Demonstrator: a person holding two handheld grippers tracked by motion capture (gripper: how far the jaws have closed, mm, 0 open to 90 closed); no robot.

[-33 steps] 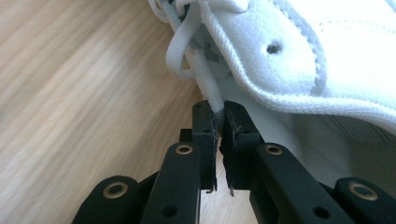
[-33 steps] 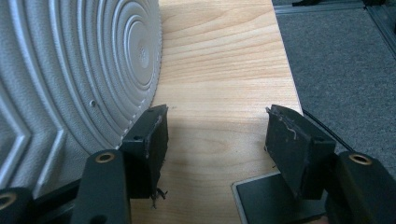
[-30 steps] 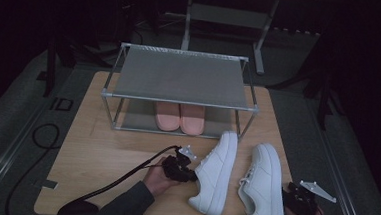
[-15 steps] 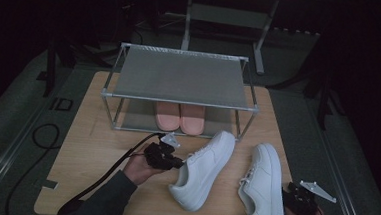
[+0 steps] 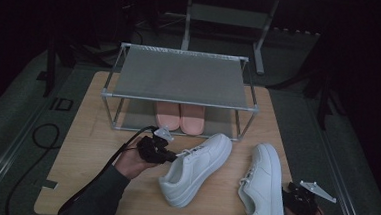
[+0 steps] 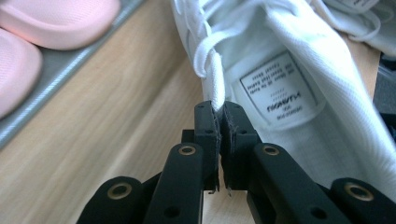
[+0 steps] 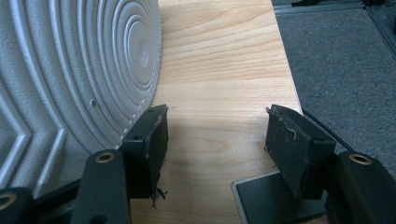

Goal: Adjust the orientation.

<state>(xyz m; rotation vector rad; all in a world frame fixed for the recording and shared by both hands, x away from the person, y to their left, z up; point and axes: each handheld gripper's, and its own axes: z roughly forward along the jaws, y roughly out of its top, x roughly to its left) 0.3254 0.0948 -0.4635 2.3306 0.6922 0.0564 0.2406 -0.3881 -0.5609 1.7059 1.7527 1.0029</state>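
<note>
Two white sneakers are lying on the wooden worktop point(image 5: 87, 131), in front of a metal shoe rack point(image 5: 180, 79). The left sneaker point(image 5: 197, 167) is resting at an angle, its toe pointing toward the rack and its heel toward the person. It is looking like smooth white leather with a thick rubber sole, white flat laces and a padded fabric lining. In the left gripper view a white sewn label point(image 6: 280, 95) with small dark print is sitting on the inside of its tongue.

The left tongs point(image 6: 219, 112) are pressed together and are pinching a thin white part of this sneaker near the lace area; I cannot tell if it is a lace or the edge of the tongue. In the high view the left tongs point(image 5: 168, 156) are staying at the sneaker's side, near its opening.

The right sneaker point(image 5: 264, 184) is lying nearly straight, well apart from the first one. Its grey sole point(image 7: 74, 70) is showing moulded round ridges and a fine grainy texture. The right tongs point(image 7: 217, 128) are standing spread, with bare wood between them and one black pad just beside that sole.

One pair of pink slippers point(image 5: 180, 116) with a soft matte surface is sitting on the lower shelf of the rack, whose top is a grey perforated sheet.
</note>
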